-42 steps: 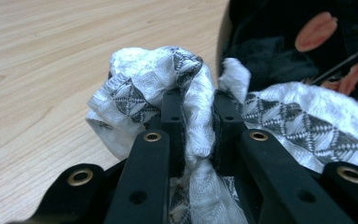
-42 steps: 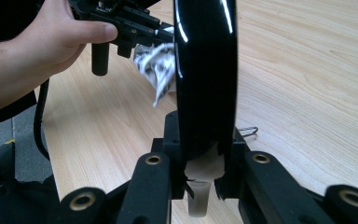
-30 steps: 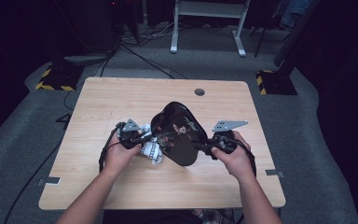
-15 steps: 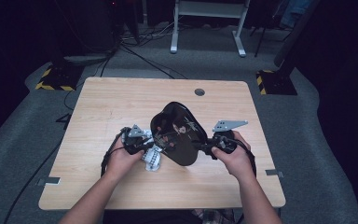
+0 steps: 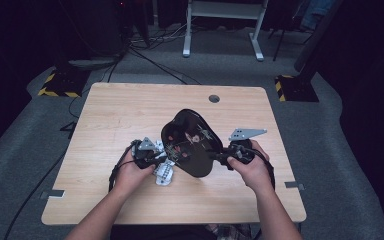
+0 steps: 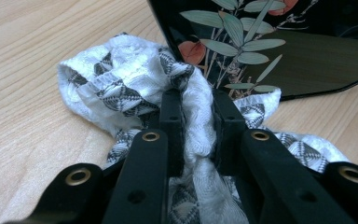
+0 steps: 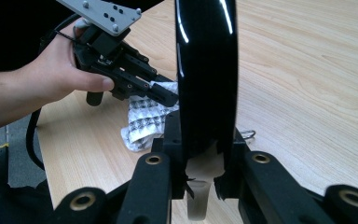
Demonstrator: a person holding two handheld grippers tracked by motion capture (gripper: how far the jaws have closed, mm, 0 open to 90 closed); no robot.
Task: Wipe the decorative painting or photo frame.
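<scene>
Left side: pinching the patterned white cloth (image 6: 121,79) with the left tongs (image 6: 198,100), pads pressed together on a bunched fold, no gap showing. Compared with a second ago, dragging that cloth (image 5: 164,174) a little toward the person along the lower-left edge of the black lacquered board (image 5: 190,142). Earlier sitting beside the board's left edge, now trailing just below that edge. Small shift only, with the left hand (image 5: 130,172) barely travelling. Reading this as one short wiping stroke coming off the board's painted face rather than a change of grip.

Middle: keeping the board (image 6: 307,56) tilted up off the worktop (image 5: 105,115), floral face turned to the cloth side, cloth touching or nearly touching the board's near edge. Can't tell which from the left gripper view. No visible change in the board's pose across the last second.

Right side: clamping the board (image 7: 207,70) edge-on with the right tongs (image 7: 205,154), jaws closed tight on its lower rim beside a pale stub. Right hand (image 5: 250,167) holding steady at the board's right, acting purely as the fixture.

Meaning for the job: still cleaning, probably mid-way. Likely needing another pass further up the board's face, since the cloth is covering only the lower-left part. Watching for the board slipping in the right tongs under wipe pressure.
</scene>
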